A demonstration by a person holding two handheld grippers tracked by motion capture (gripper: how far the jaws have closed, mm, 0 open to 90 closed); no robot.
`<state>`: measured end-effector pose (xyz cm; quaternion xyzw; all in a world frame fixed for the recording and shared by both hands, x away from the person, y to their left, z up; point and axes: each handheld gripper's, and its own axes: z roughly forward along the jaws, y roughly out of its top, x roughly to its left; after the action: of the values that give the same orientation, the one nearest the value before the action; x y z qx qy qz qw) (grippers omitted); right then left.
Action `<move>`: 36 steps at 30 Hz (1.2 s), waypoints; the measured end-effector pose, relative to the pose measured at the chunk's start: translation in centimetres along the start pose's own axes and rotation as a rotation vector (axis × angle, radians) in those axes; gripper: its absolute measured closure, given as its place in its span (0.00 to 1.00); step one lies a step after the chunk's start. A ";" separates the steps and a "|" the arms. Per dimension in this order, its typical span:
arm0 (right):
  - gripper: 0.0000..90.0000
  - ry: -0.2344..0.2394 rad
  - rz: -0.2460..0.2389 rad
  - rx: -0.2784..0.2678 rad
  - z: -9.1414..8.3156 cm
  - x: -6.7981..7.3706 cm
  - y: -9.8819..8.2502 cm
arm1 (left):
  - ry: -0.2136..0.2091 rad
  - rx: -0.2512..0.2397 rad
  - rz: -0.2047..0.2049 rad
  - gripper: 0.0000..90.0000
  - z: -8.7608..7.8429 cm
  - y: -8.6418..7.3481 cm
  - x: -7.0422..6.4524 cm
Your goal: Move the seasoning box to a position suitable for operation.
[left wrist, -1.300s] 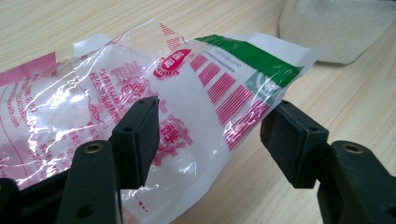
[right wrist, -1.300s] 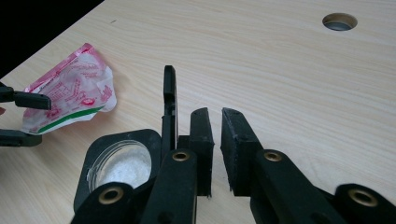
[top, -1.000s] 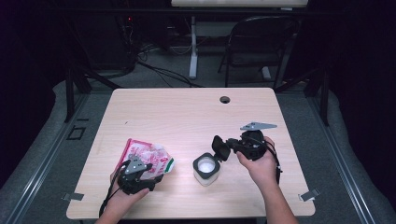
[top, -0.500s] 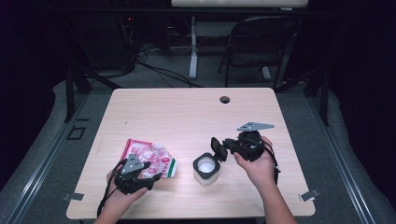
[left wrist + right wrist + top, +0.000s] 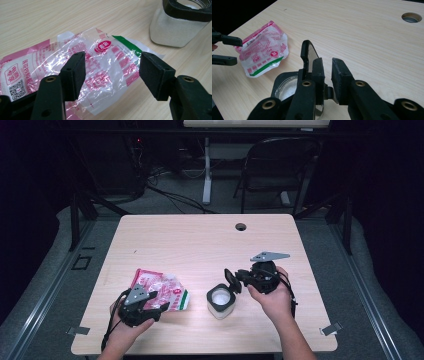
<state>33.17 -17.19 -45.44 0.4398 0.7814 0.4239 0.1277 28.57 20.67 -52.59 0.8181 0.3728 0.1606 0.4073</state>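
Note:
A pink and clear plastic bag (image 5: 161, 289) with a green edge lies flat on the table's front left. My left gripper (image 5: 150, 306) hovers at its near edge, open, with the jaws wide apart over the bag's corner (image 5: 110, 62). A small square jar (image 5: 220, 302) holding white powder stands at front centre, its black flip lid (image 5: 232, 280) raised upright. My right gripper (image 5: 239, 277) sits right beside that lid (image 5: 307, 53). Its jaws are close together with a narrow gap, the table shows between the tips, and the left pad rests against the lid.
The wooden table (image 5: 200, 240) has a round cable hole (image 5: 241, 226) near its far edge. A grey plate (image 5: 269, 256) tops the right gripper. A dark chair (image 5: 280, 165) and desk legs stand beyond the table.
The right gripper has eased slightly left and down toward the jar's raised lid. The left gripper and the bag have barely shifted.

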 end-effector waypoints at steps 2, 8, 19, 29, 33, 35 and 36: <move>0.89 0.001 0.000 -0.001 0.0 0.1 0.0 | 0.004 -0.003 -0.003 0.42 -0.1 0.0 0.2; 0.89 0.007 -0.011 0.010 0.2 0.4 0.0 | 0.016 -0.010 -0.012 0.42 -0.4 -0.1 0.6; 0.87 0.049 -0.082 0.080 2.4 2.3 -0.8 | 0.035 -0.019 -0.033 0.43 -0.6 -0.2 1.5; 0.79 0.086 -0.091 0.109 3.2 3.0 -1.2 | 0.040 -0.023 -0.045 0.43 -0.6 -0.3 1.7; 0.73 0.097 -0.094 0.105 3.2 3.1 -1.2 | 0.045 -0.024 -0.048 0.43 -0.7 -0.3 1.9; 0.70 0.103 -0.091 0.103 3.2 3.1 -1.2 | 0.049 -0.025 -0.051 0.43 -0.7 -0.3 1.9; 0.68 0.104 -0.092 0.098 3.2 3.1 -1.1 | 0.050 -0.025 -0.053 0.43 -0.7 -0.3 2.0</move>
<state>32.51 -13.23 -47.73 0.3865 0.8262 0.4011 0.0846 29.33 22.66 -52.49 0.7984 0.4023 0.1748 0.4124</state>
